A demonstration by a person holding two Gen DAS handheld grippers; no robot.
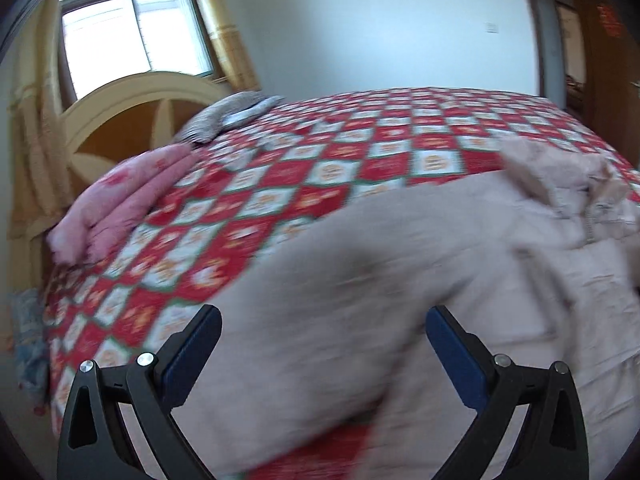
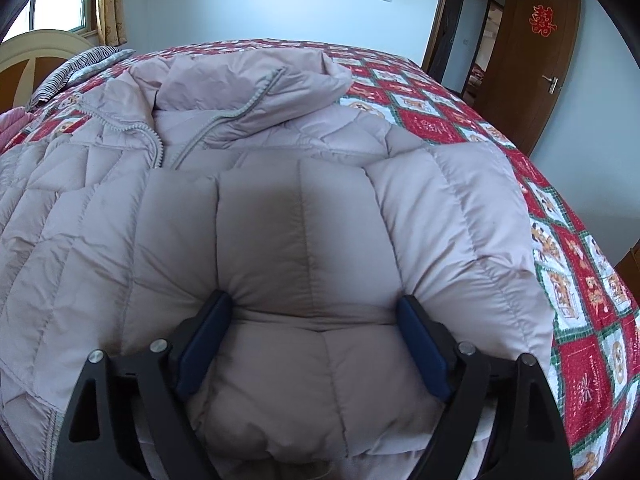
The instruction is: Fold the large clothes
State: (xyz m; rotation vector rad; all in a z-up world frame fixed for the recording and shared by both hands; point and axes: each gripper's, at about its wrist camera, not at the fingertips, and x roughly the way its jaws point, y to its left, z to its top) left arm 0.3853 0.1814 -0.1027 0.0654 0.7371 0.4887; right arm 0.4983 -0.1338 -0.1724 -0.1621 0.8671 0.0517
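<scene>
A large pale pink quilted down jacket [image 2: 280,208] lies spread on a bed, collar and grey zipper [image 2: 224,120] toward the far side. My right gripper [image 2: 316,312] is open wide, with a puffy folded part of the jacket bulging between its blue pads [image 2: 204,344]. In the left wrist view the jacket [image 1: 400,264] is blurred by motion. My left gripper [image 1: 324,324] is open, its blue pads [image 1: 456,360] wide apart just over the jacket's fabric, holding nothing.
The bed has a red and white checked quilt [image 1: 280,168]. A folded pink blanket [image 1: 124,208] and a striped grey pillow [image 1: 228,116] lie by the headboard [image 1: 132,120]. A window [image 1: 132,36] is behind it. A brown open door [image 2: 536,60] stands at the right.
</scene>
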